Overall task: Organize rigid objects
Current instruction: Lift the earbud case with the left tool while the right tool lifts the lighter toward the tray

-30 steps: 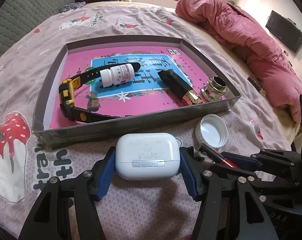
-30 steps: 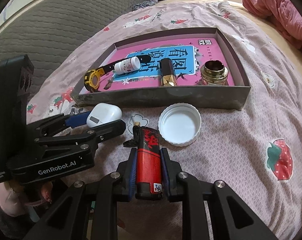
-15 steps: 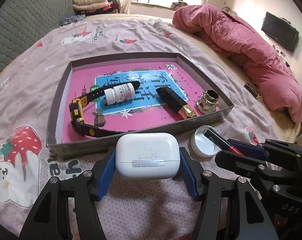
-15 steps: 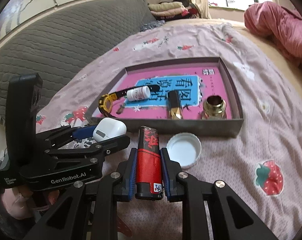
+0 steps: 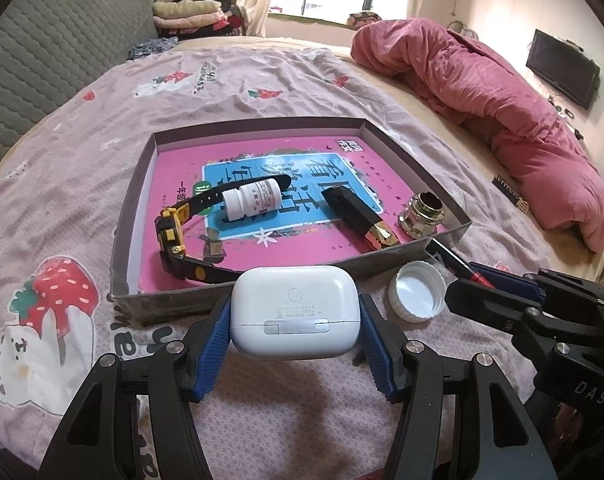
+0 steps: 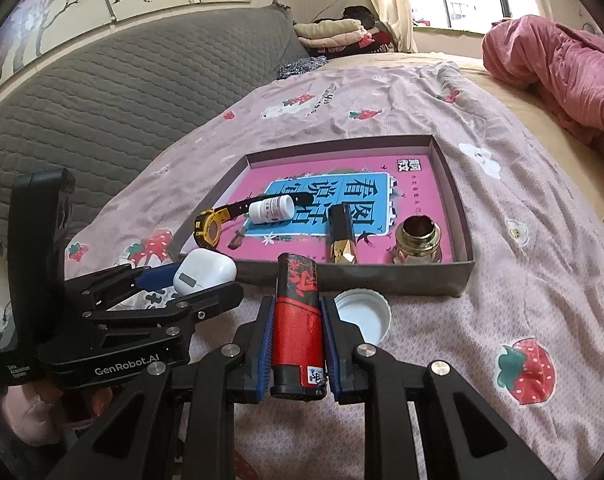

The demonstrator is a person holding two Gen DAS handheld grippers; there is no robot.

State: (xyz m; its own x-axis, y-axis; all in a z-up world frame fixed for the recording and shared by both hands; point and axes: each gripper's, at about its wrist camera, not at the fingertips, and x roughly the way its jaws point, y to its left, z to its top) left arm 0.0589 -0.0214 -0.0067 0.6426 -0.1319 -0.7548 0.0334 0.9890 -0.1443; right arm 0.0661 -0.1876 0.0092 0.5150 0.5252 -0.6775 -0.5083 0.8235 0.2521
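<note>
My left gripper (image 5: 294, 344) is shut on a white earbud case (image 5: 294, 312), held just above the bedspread in front of the tray. My right gripper (image 6: 297, 344) is shut on a red and black lighter (image 6: 298, 320), also lifted off the bed. The shallow grey tray (image 5: 126, 220) with a pink printed floor holds a yellow and black watch (image 5: 174, 236), a white pill bottle (image 5: 252, 200), a black and gold lipstick (image 5: 359, 216) and a small brass jar (image 5: 421, 216). A white plastic lid (image 5: 415, 292) lies on the bedspread between the tray's near wall and the grippers.
A pink quilt (image 5: 501, 88) is heaped at the right of the bed. A grey padded headboard (image 6: 122, 92) runs along the left, with folded clothes (image 5: 190, 16) behind it. A small dark tag (image 5: 509, 194) lies right of the tray.
Both grippers have risen and tilted up with their loads, so the tray and lid sit farther off and lower in view. The lighter has left the bedspread beside the lid.
</note>
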